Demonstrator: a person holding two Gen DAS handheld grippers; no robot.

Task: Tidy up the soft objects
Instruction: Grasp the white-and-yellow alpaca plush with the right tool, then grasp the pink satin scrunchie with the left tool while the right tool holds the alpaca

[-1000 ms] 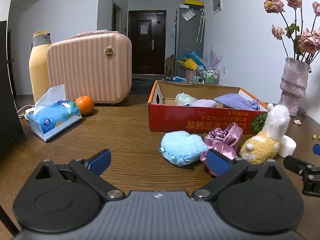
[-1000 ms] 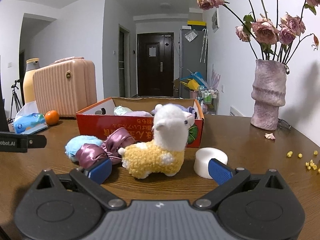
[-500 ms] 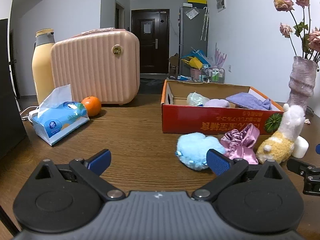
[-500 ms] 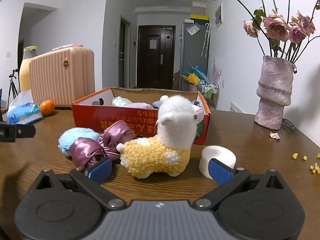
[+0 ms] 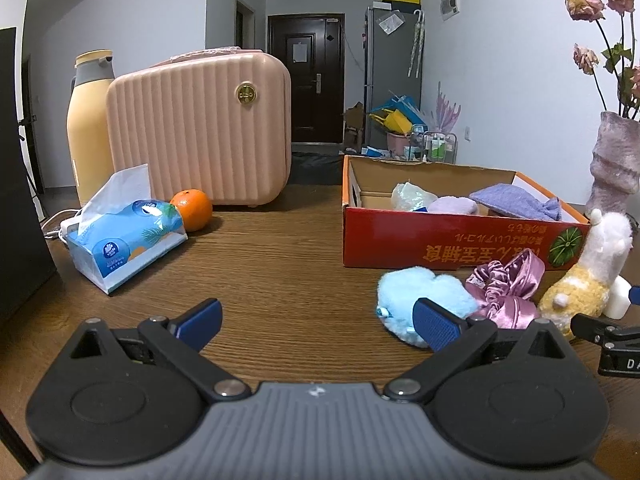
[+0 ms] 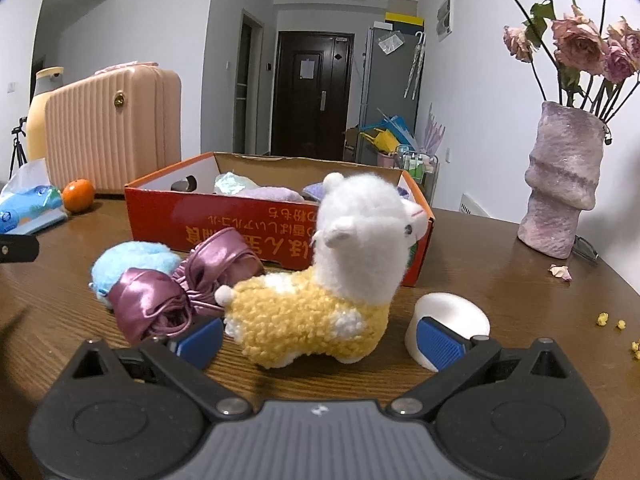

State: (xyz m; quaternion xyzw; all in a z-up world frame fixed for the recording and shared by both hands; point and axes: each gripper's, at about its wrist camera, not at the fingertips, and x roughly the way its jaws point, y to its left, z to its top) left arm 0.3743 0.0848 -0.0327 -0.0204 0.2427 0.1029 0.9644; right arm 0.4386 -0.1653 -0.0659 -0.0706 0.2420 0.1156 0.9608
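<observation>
A yellow and white alpaca plush (image 6: 320,304) stands on the wooden table just in front of my open right gripper (image 6: 320,340), between its blue pads. A pink satin scrunchie (image 6: 180,292) and a light blue fluffy heart (image 6: 132,260) lie to its left. Behind them is a red cardboard box (image 6: 256,228) holding soft cloths. My left gripper (image 5: 316,320) is open and empty over bare table; the blue heart (image 5: 420,296), scrunchie (image 5: 508,288) and alpaca (image 5: 588,276) are at its right, in front of the box (image 5: 440,240).
A white round foam piece (image 6: 448,324) sits right of the alpaca. A pink vase with dried roses (image 6: 560,184) stands at the right. A tissue pack (image 5: 120,236), an orange (image 5: 192,210), a pink case (image 5: 200,132) and a yellow bottle (image 5: 90,128) are at the left.
My right gripper has moved closer to the alpaca, which now looms larger between the pads. My left gripper has swung left, so the soft toys slid toward its right edge.
</observation>
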